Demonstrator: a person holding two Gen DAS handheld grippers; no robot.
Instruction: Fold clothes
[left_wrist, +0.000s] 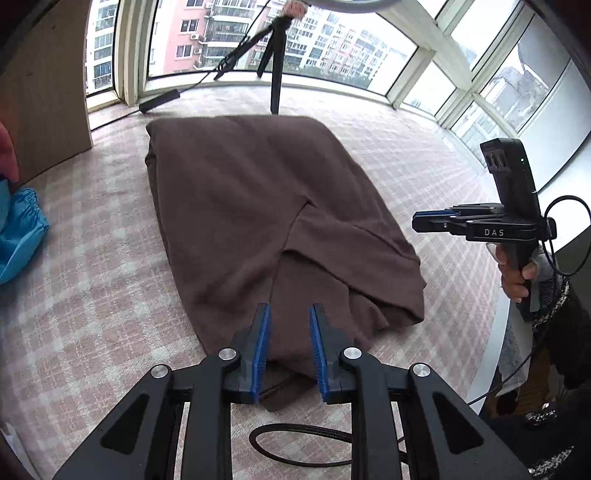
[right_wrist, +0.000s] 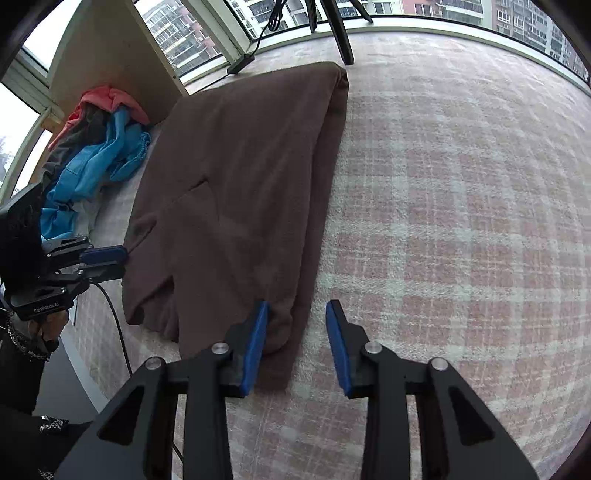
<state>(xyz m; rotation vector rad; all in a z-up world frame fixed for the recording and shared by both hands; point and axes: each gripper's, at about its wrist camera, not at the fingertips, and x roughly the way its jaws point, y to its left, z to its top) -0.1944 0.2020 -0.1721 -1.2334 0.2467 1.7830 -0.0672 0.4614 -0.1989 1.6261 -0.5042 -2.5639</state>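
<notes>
The folded brown garment (left_wrist: 258, 206) lies flat on the checked surface (left_wrist: 92, 295), extending toward 12 o'clock from the left gripper (left_wrist: 290, 350) and right gripper (right_wrist: 297, 343), both parted and empty.

Both grippers are built of black linkage arms joined by round silver screws, and blue ribbed pads are fitted to the fingers (left_wrist: 263, 343). White "DAS" lettering is printed on the right gripper (left_wrist: 424, 220). A black braided cable (left_wrist: 295, 443) is looped beneath. A dark sleeve (left_wrist: 569, 321) with speckled trim is worn.
</notes>
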